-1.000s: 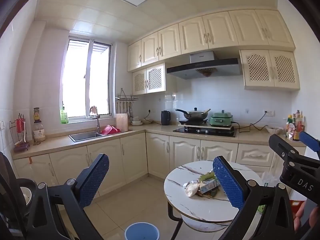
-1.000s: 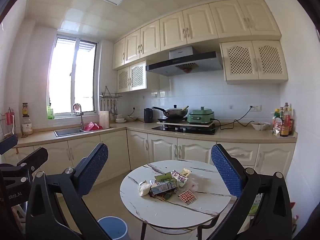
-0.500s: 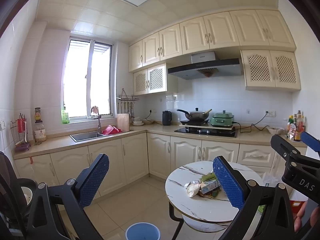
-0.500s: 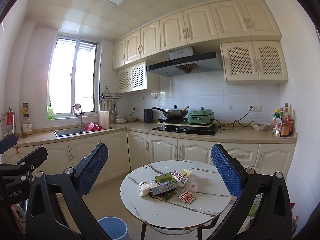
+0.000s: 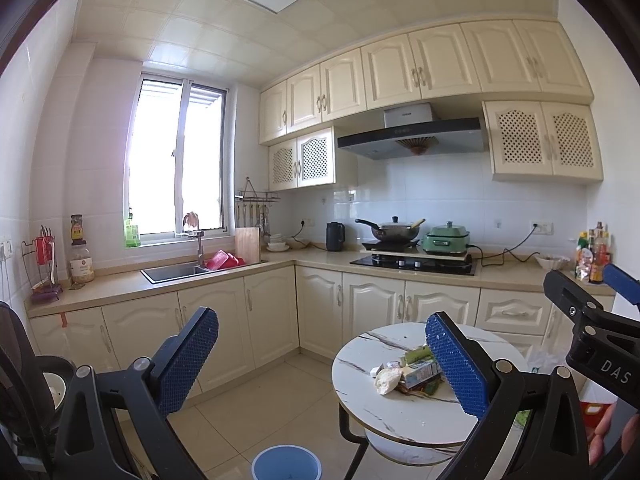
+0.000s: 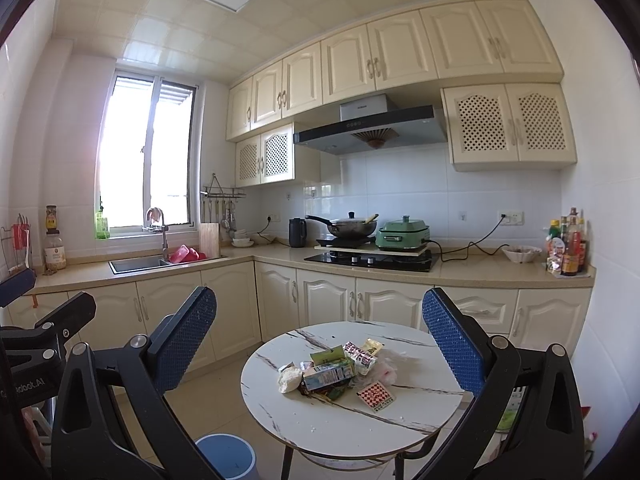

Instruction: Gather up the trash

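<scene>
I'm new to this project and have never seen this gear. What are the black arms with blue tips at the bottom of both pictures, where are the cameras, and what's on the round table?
No robot here: a person holds a two-finger gripper in each hand, and a fisheye camera on each looks forward along its fingers. One picture comes from the left gripper, the other from the right gripper. The blue-tipped arms are the fingers. Both grippers are open and hold nothing.

On the round marble table lies a trash pile: a small drink carton, a crumpled white wad, snack wrappers and a red-checked packet. A blue bin stands on the floor beside the table. Behind is the kitchen counter, with sink and stove.
</scene>
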Tool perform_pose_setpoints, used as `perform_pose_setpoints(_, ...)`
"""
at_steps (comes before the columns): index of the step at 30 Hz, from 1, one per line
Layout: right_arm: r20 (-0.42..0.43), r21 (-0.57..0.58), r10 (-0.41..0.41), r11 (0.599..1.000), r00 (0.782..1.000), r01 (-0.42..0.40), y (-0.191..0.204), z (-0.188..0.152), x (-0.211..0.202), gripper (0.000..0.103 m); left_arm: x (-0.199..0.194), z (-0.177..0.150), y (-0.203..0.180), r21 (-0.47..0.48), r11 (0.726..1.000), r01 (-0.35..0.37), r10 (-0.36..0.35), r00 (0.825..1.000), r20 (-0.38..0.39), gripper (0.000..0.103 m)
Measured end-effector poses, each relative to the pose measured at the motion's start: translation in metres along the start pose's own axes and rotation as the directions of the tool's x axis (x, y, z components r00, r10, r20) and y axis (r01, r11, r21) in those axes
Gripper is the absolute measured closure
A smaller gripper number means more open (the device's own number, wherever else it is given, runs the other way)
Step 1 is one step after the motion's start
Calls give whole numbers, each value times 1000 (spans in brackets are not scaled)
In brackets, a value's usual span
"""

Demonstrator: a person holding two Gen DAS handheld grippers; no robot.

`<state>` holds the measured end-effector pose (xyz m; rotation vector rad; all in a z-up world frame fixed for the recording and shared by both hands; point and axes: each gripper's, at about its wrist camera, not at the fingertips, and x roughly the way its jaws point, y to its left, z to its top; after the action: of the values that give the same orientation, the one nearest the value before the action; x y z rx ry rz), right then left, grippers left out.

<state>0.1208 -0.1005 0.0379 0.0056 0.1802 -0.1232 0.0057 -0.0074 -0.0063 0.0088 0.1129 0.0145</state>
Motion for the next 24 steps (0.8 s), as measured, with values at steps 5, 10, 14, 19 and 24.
perform_pose_setpoints(5, -1, -1, 2, 1000, 1000, -2, 0, 0, 0, 0, 1, 0, 1, -1, 1000, -4, 4, 1000, -1, 1)
perform_pose_setpoints(10, 0, -2, 3, 1000, 1000, -3, 1, 1, 0, 0, 1, 0, 0, 0, 1000, -4, 4, 1000, -1, 1)
perform_pose_setpoints(14, -1, -4, 4, 1000, 1000, -4, 2, 0, 0, 0, 1, 1, 0, -2, 1000, -5, 5, 1000, -3, 1)
perform_pose_setpoints(19, -2, -6, 6, 1000, 1000, -6, 3, -1, 1, 0, 2, 0, 0, -2, 1000, -4, 4, 1000, -3, 1)
perform_pose_setpoints(24, -3, -6, 6, 1000, 1000, -6, 3, -1, 2, 0, 2, 0, 1, -3, 1000, -3, 3, 1000, -3, 1)
